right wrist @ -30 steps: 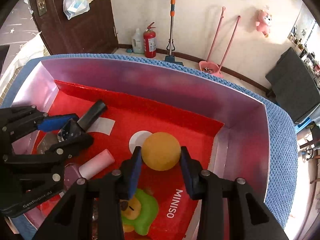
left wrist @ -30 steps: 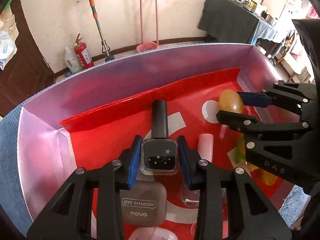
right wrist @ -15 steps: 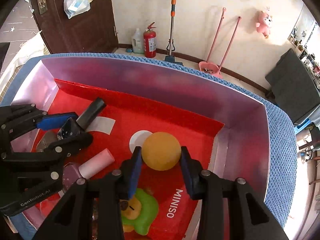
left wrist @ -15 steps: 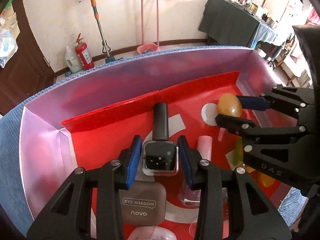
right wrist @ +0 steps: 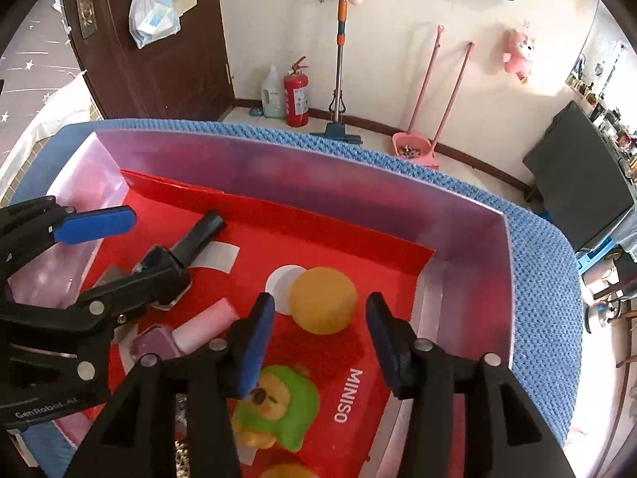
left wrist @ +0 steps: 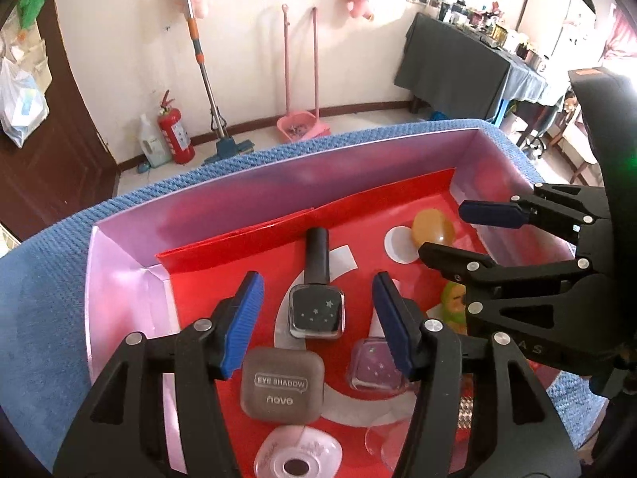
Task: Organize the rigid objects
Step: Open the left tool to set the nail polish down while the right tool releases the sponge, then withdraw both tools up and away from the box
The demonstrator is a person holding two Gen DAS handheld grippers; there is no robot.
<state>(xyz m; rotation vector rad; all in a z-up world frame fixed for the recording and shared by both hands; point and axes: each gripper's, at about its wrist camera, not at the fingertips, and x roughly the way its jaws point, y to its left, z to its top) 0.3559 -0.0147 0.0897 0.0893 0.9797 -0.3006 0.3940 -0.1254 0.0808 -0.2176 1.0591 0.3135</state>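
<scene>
A black nail polish bottle (left wrist: 316, 302) with stars lies on the red floor of the pink box (left wrist: 119, 279). My left gripper (left wrist: 316, 322) is open above it, its pads apart from it. An orange ball (right wrist: 322, 299) lies near the box's right wall. My right gripper (right wrist: 318, 342) is open around it without touching. The ball (left wrist: 433, 229) and the right gripper (left wrist: 458, 235) also show in the left wrist view. The bottle (right wrist: 191, 245) shows partly behind the left gripper (right wrist: 131, 243) in the right wrist view.
An eye shadow case (left wrist: 282, 384), a pink nail polish bottle (left wrist: 376, 364), a round pink compact (left wrist: 297, 454) and a green-and-yellow toy (right wrist: 278, 408) also lie in the box. The box stands on a blue cloth (left wrist: 40, 318). Its walls rise close on all sides.
Both grippers have opened and drawn back upward. The black bottle and the orange ball, held before, now lie free on the box floor.
</scene>
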